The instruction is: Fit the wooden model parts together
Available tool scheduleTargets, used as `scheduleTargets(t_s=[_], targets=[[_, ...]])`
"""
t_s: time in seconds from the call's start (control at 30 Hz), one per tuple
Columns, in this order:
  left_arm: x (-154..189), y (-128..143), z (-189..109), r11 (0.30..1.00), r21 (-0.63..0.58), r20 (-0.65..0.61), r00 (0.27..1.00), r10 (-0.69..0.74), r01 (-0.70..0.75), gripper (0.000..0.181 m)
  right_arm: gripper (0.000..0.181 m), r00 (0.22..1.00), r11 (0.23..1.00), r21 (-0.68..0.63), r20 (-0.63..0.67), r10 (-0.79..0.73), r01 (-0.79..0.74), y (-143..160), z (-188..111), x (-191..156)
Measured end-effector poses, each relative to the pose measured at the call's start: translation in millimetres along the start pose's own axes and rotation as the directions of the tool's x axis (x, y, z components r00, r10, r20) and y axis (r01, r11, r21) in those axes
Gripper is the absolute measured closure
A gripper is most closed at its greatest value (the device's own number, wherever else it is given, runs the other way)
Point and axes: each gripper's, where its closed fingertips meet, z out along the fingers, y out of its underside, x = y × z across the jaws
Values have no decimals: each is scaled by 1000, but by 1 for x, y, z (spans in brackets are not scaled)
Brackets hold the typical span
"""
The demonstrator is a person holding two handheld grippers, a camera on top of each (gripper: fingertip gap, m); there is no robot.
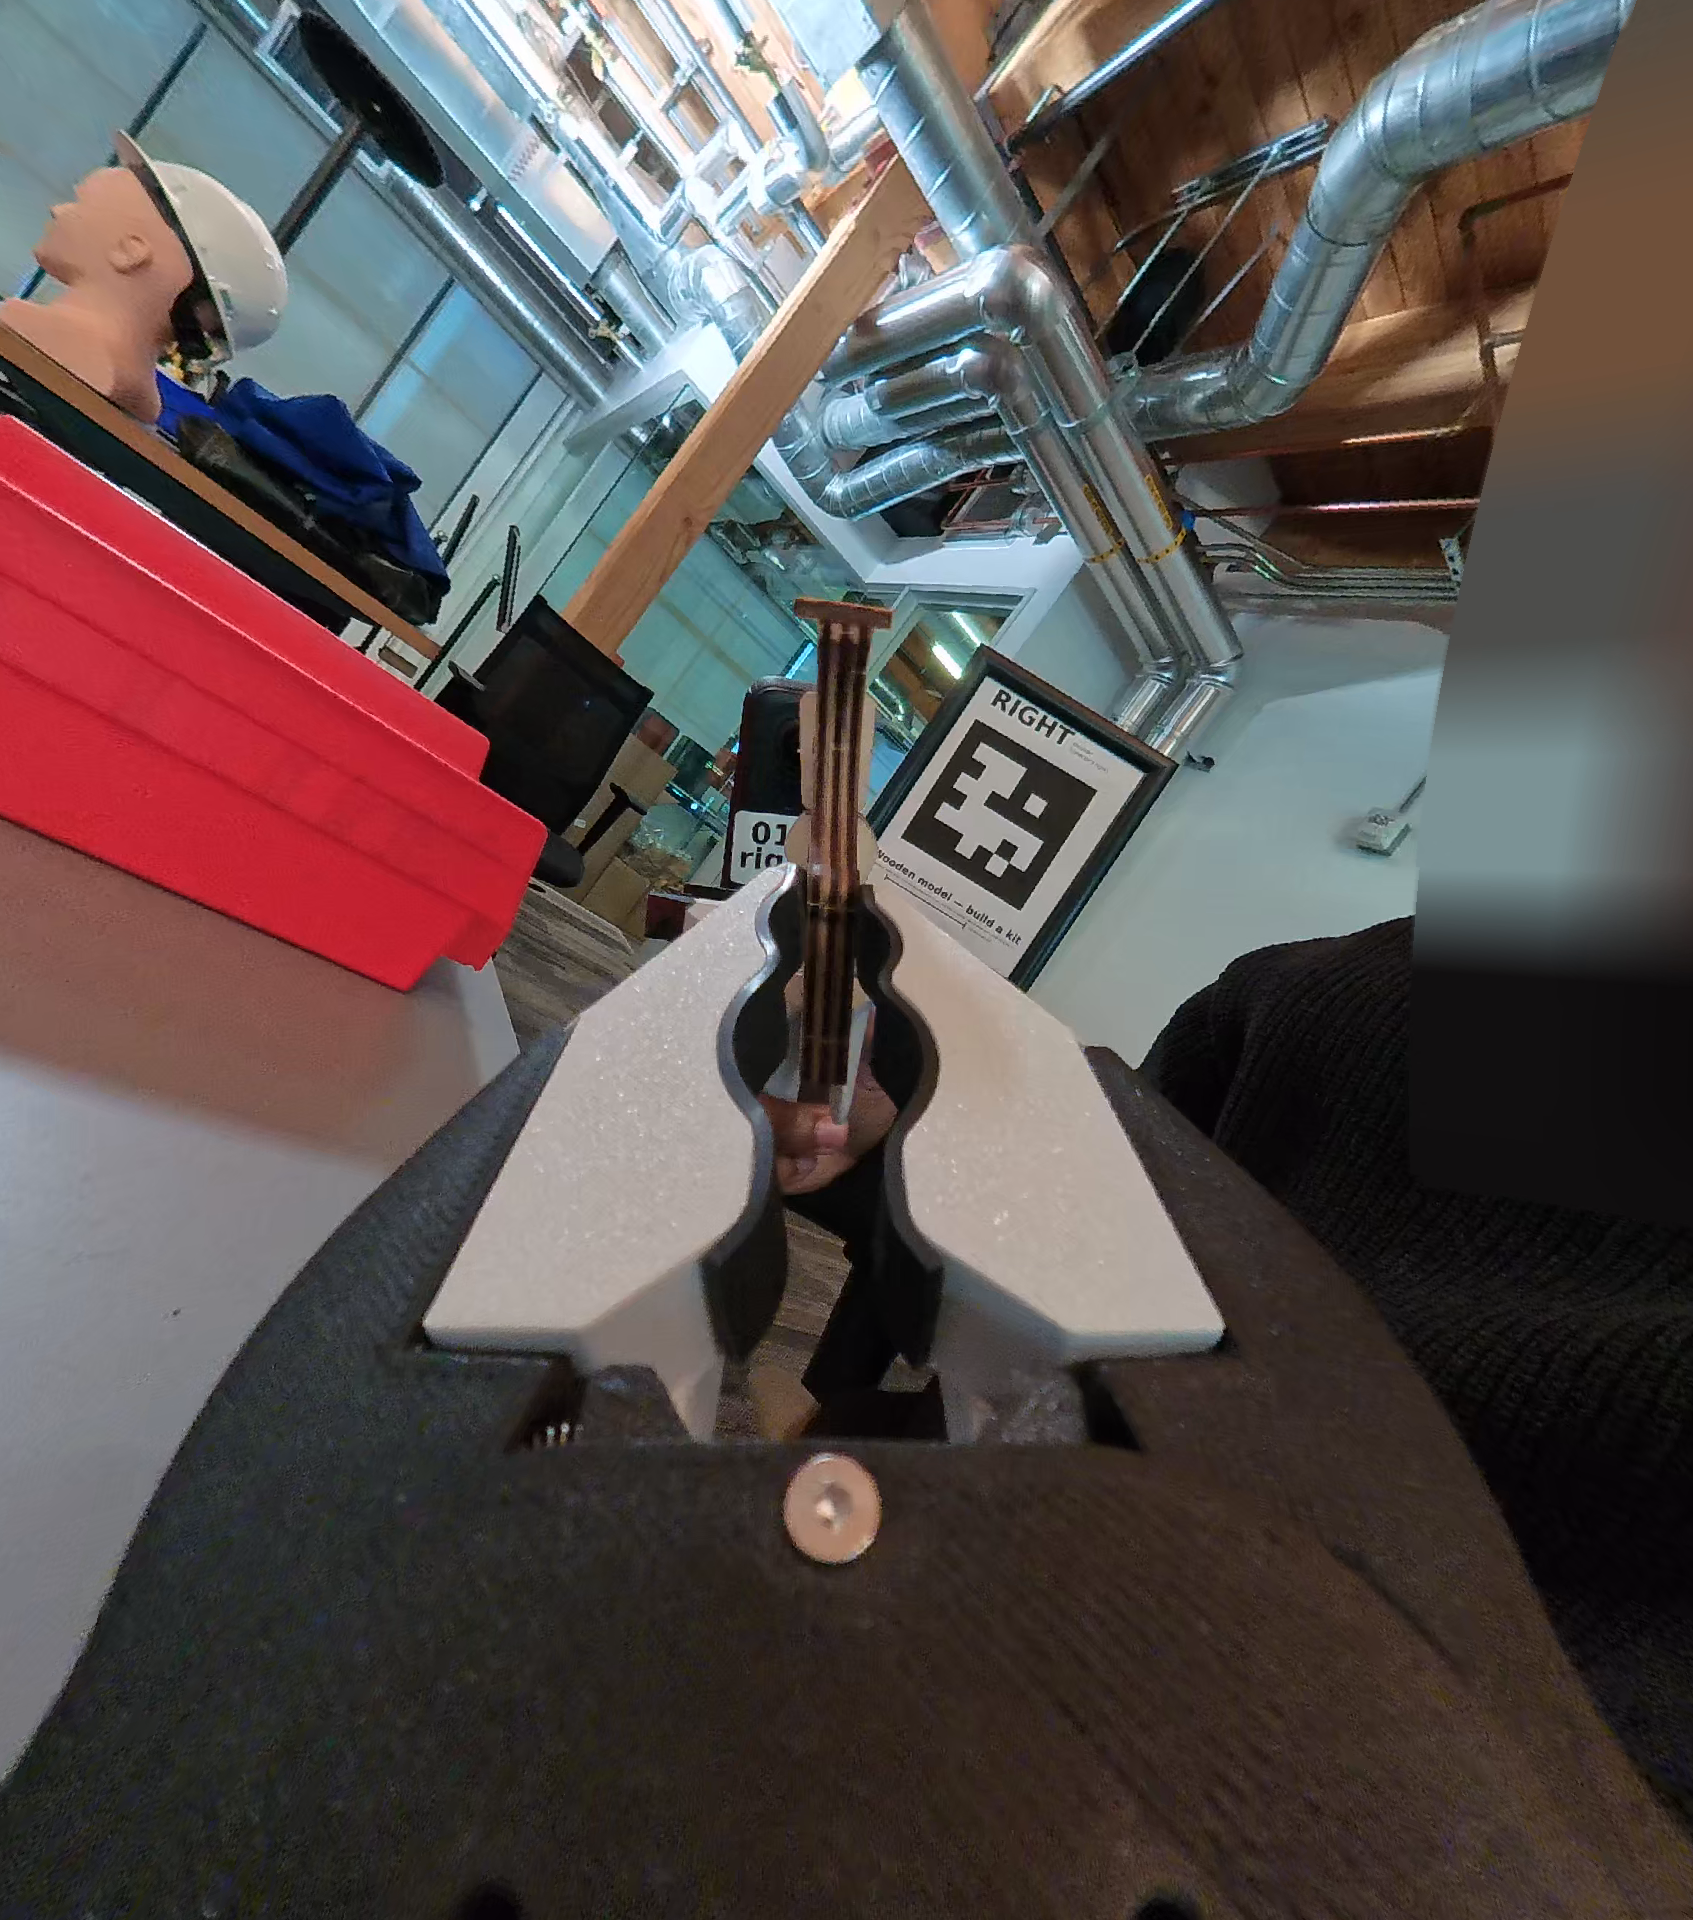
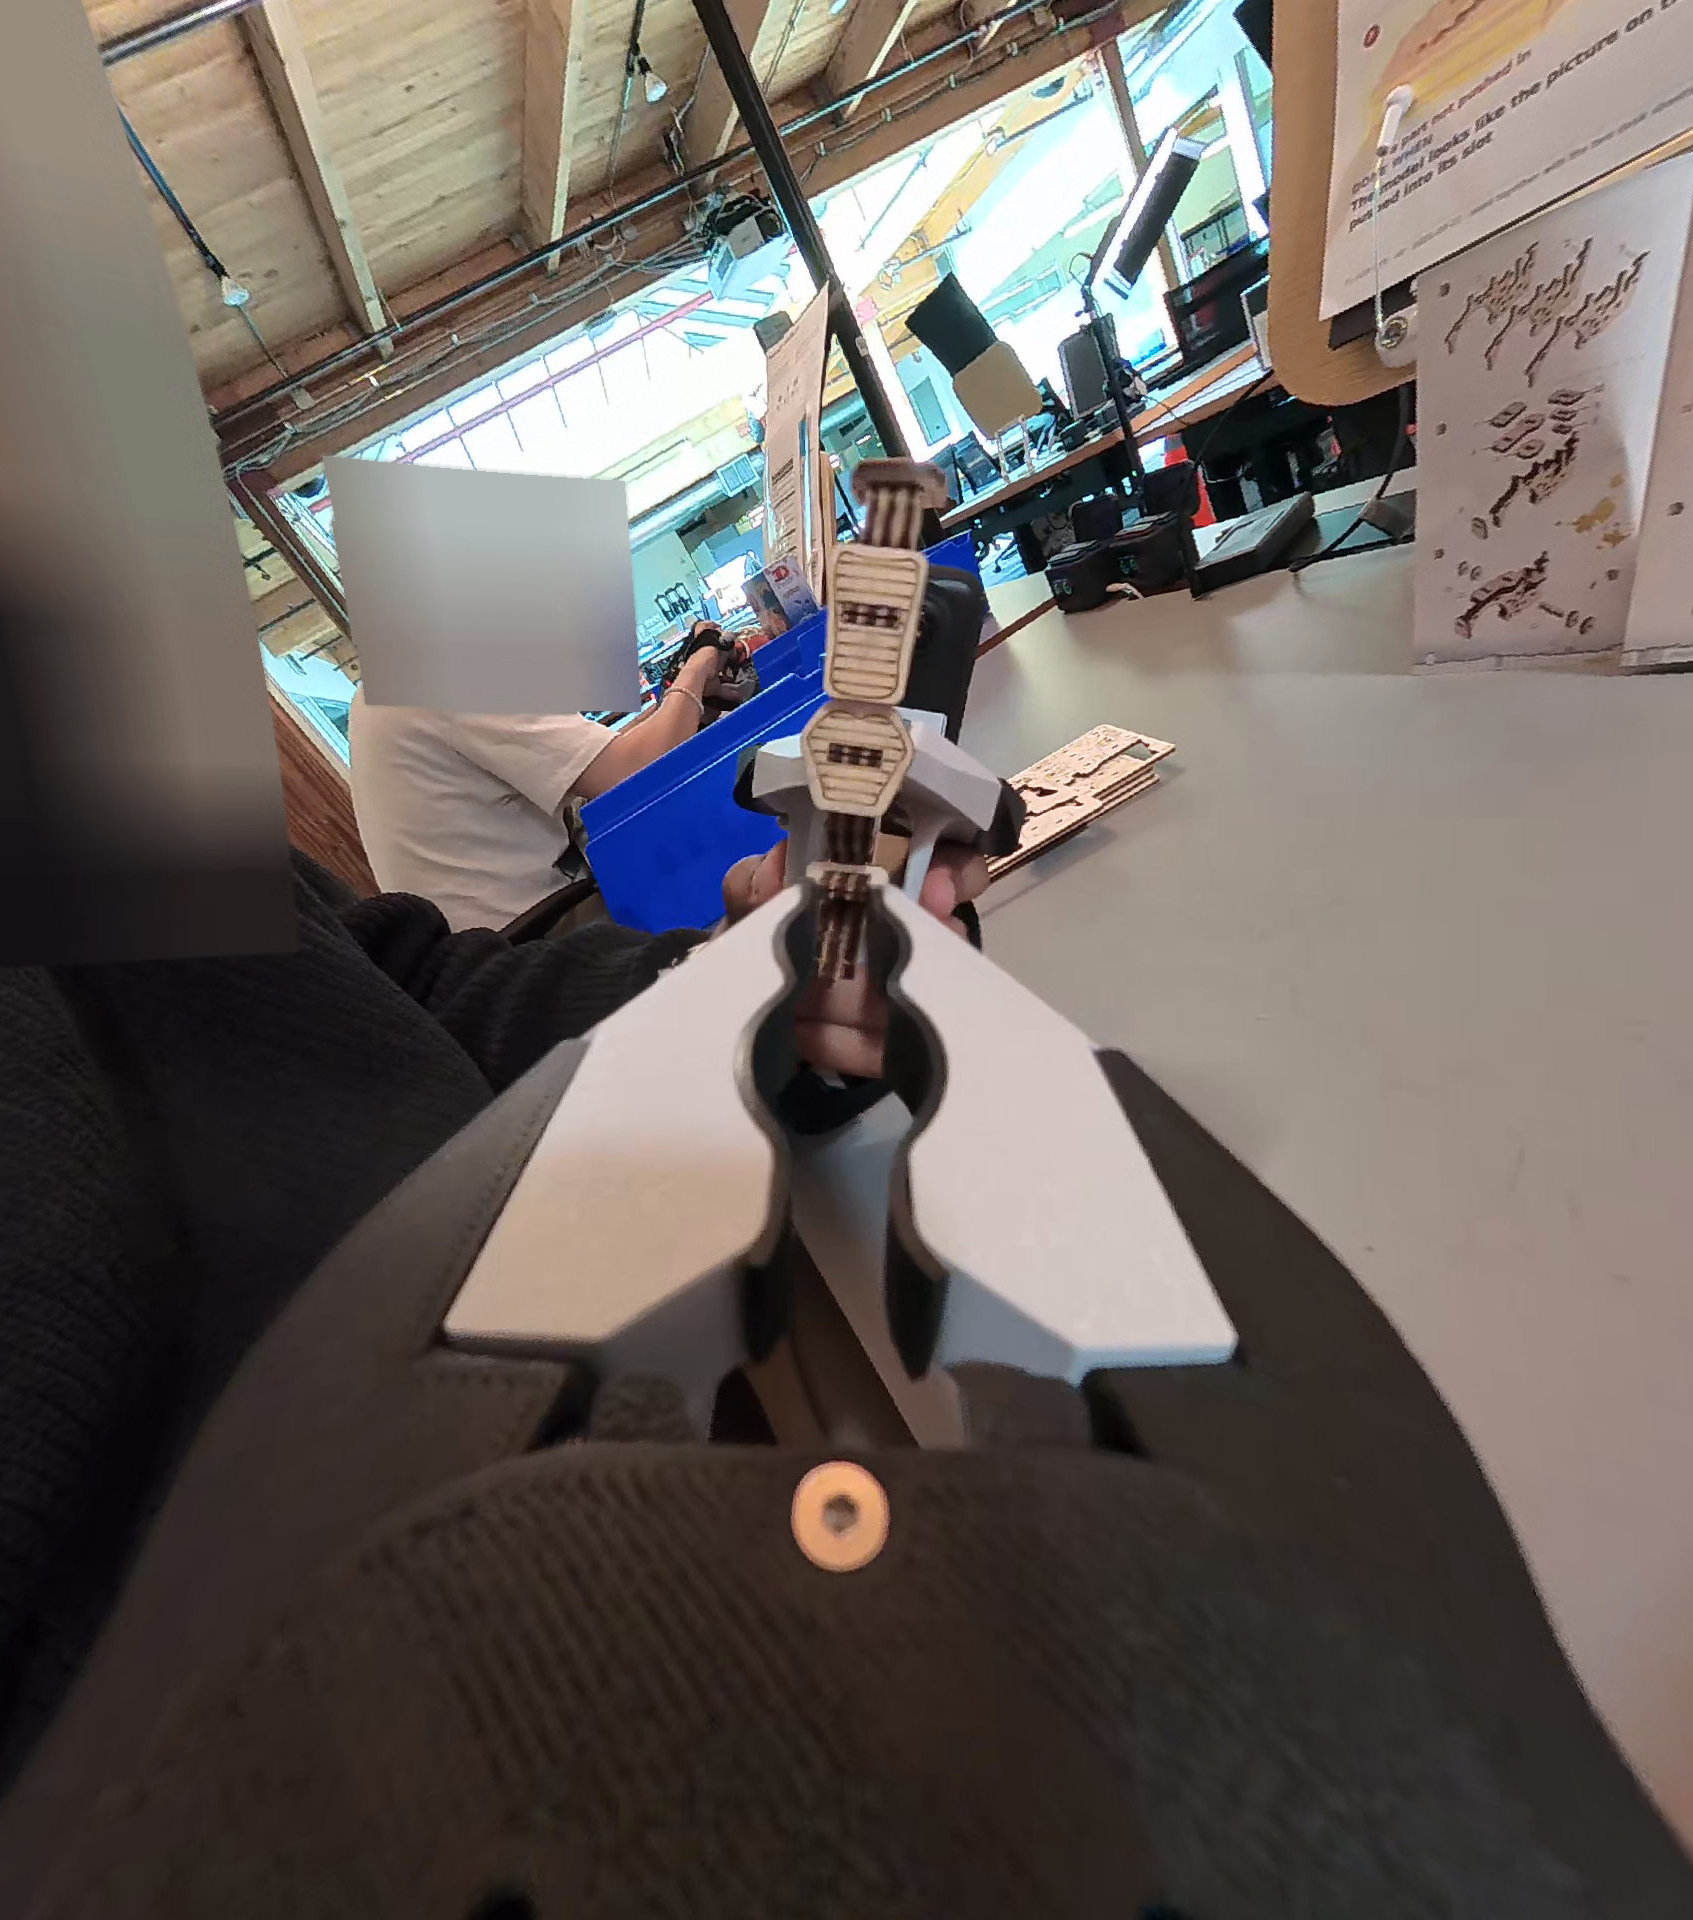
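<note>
Dead center of both wrist views sits the wooden model (image 1: 837,831), a skinny stack of thin laser-cut strips standing pretty much straight up in the frame, long axis running bottom to top. From the left wrist camera you see it edge-on, with a little crossbar cap up top, and the left gripper (image 1: 834,914) has its grey tips squeezed in on the lower stretch of it. The right wrist camera shows the flat side instead: two ribbed oval plates (image 2: 873,634) stacked along the spine, same cap at the upper end. The right gripper (image 2: 847,914) is pinching the bottom end of that spine, and the other gripper grabs it a bit higher up, just under the lower plate. So both tongs are clamped on the one piece, held up off the grey table (image 2: 1393,987). Red bins (image 1: 177,727) sit at middle left of the left view, and a blue bin (image 2: 686,831) plus a flat wooden sheet (image 2: 1081,779) lie behind the model in the right view.
</note>
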Motion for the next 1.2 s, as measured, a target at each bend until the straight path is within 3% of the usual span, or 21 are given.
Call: scheduleTargets(t_s=[0.2,0.3,0.4,0.53,0.67,0.93,1.2], targets=[[-4,0,0,1000,12,13,1000,-26,26,174,174,1000,1000,6,-10,15,-15,0,-1,3],[-9,-1,0,997,26,21,997,-72,72,157,174,1000,999,34,-2,31,-31,-5,-4,3],[-11,-1,0,994,27,15,995,-103,103,151,174,999,997,60,-8,42,-42,-10,-8,6],[-10,5,2,995,-7,15,995,-95,95,154,174,998,995,77,-9,60,-59,-13,-12,9],[-8,6,2,997,-21,6,997,-77,77,174,174,998,996,65,-5,59,-58,-11,-11,8],[-9,6,1,997,-29,15,998,-64,65,175,173,998,995,77,-4,67,-67,-11,-11,8],[-7,-8,-6,993,55,-29,994,-107,109,175,162,995,983,153,-10,100,-97,-21,-16,13]])
